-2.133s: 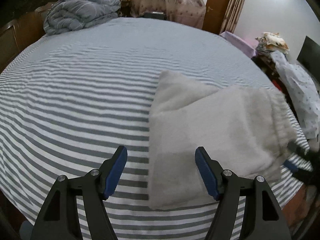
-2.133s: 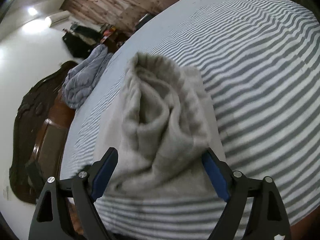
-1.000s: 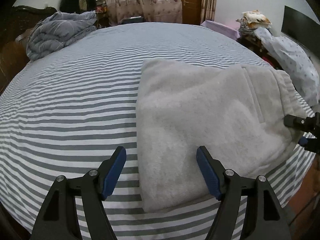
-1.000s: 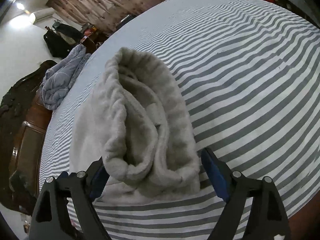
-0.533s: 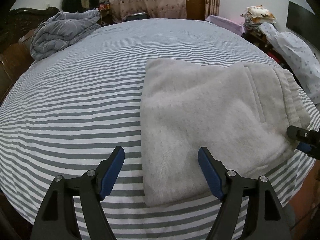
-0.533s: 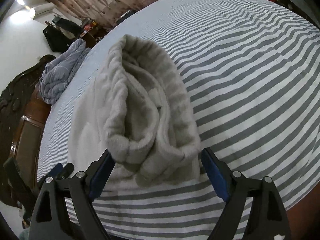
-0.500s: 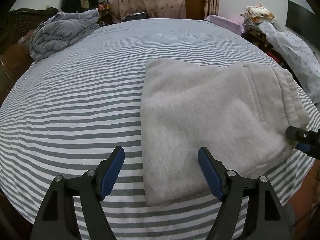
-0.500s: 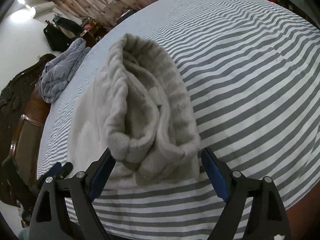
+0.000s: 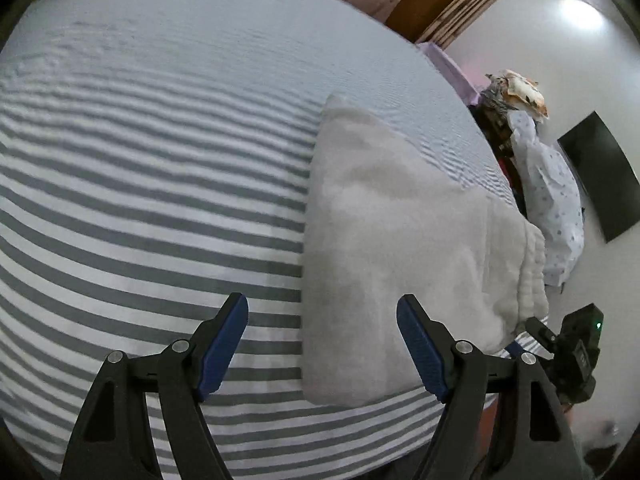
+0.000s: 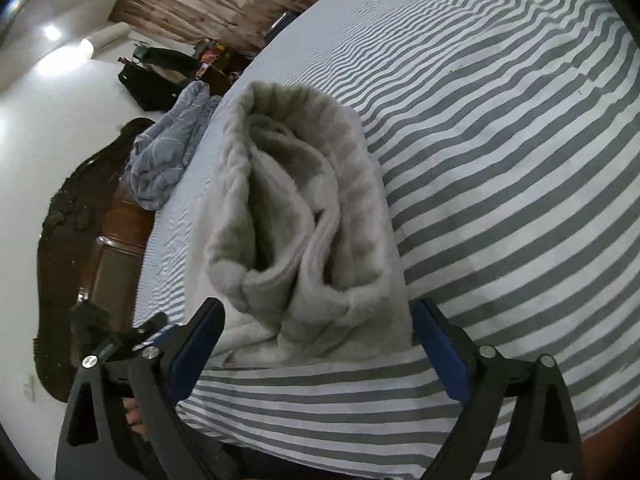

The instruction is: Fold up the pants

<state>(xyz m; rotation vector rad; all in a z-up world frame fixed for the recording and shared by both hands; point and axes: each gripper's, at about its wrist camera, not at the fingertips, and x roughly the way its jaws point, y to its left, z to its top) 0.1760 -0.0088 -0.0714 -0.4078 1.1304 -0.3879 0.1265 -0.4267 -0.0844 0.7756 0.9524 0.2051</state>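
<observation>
The bed (image 9: 160, 168) under grey-and-white striped sheets fills both views; brown curtains (image 10: 208, 4) hang behind. The folded, fluffy pale-grey pants (image 9: 400, 240) lie near its edge. My left gripper (image 9: 322, 350) and right gripper (image 10: 316, 344) gape, empty. The headboard (image 10: 80, 216) is dim.

One pair of pale fleece pants (image 9: 404, 240), folded, on one striped bed (image 9: 152, 184). Two hand-held grippers: left hand-held gripper (image 9: 322, 344) and right hand-held gripper (image 10: 316, 354), each with two blue-padded fingers spread wide, four fingers in all. One crumpled grey quilt (image 10: 164, 156) at the head of the bed. One dark wooden headboard (image 10: 76, 216). One black wall screen (image 9: 600, 176). One wooden door (image 9: 432, 0). Two ceiling lights (image 10: 52, 32) seen from the right wrist.
</observation>
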